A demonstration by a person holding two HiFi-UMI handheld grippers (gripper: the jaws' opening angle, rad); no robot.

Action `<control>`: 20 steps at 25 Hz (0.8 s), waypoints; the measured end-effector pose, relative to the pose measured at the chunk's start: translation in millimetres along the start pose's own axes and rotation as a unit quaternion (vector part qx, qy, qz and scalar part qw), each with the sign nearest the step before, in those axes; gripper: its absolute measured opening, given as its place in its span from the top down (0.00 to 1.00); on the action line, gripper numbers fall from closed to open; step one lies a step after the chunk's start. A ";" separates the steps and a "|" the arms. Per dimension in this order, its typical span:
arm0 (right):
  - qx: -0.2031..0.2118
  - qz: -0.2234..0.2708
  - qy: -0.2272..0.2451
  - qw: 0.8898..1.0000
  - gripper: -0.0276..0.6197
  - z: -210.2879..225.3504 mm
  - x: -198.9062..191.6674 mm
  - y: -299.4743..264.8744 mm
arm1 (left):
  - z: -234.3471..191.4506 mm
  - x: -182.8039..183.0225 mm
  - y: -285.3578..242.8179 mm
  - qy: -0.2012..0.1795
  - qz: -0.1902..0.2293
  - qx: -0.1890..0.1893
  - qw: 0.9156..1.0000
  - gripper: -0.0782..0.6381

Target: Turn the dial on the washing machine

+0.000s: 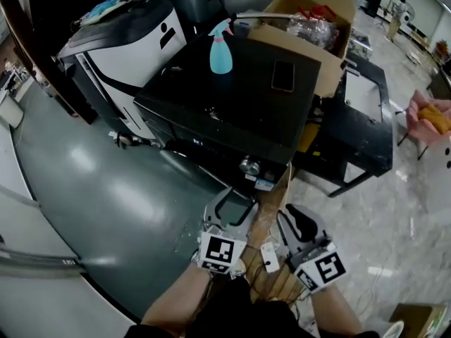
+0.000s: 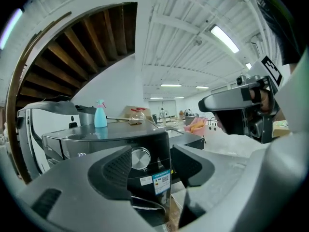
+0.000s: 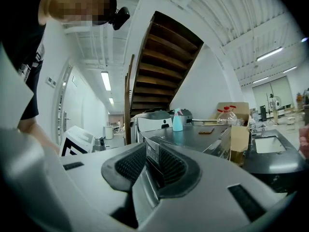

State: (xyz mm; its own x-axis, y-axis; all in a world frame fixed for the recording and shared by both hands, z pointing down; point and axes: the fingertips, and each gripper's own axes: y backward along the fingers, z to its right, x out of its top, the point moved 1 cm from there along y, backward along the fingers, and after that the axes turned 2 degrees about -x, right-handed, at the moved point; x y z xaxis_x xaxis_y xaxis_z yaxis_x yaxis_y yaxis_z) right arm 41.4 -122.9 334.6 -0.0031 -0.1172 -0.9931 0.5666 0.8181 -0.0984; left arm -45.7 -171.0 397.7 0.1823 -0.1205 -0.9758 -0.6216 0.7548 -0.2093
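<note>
The black washing machine (image 1: 211, 111) stands ahead of me, with its silver dial (image 1: 248, 166) on the front panel near the corner facing me. My left gripper (image 1: 236, 201) hangs open just short of that panel, with nothing between its fingers. In the left gripper view the dial (image 2: 140, 158) shows in the gap between the open left gripper (image 2: 149, 170) jaws, still some way off. My right gripper (image 1: 297, 220) is beside it to the right, shut and empty. In the right gripper view the right gripper (image 3: 152, 166) has its pads nearly together, pointing along the machine's top.
A blue spray bottle (image 1: 220, 51) and a phone (image 1: 282, 76) lie on the machine's top. An open cardboard box (image 1: 310, 13) stands behind it, a white and black machine (image 1: 120, 48) to the left, and a low black table (image 1: 366, 125) to the right.
</note>
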 end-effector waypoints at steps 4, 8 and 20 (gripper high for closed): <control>-0.024 -0.006 -0.007 1.000 0.83 10.7 -2.4 -11.8 | -14.6 -14.4 -31.3 -0.001 -0.009 -0.012 1.000 0.54; -0.043 -0.018 -0.014 0.999 0.83 21.9 -10.2 -14.9 | -22.8 -31.2 -57.9 0.005 -0.022 -0.014 1.000 0.54; -0.057 -0.030 -0.034 0.997 0.83 49.2 -46.6 -26.0 | -40.1 -52.7 -98.2 0.016 -0.012 0.037 0.999 0.51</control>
State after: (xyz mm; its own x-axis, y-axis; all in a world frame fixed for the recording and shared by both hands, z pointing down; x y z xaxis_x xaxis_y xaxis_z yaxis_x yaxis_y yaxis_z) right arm 67.4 -166.4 386.6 0.0248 -0.2024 -0.9790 0.4706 0.8664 -0.1672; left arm -24.8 -264.7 467.1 0.1718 -0.1594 -0.9721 -0.5592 0.7966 -0.2295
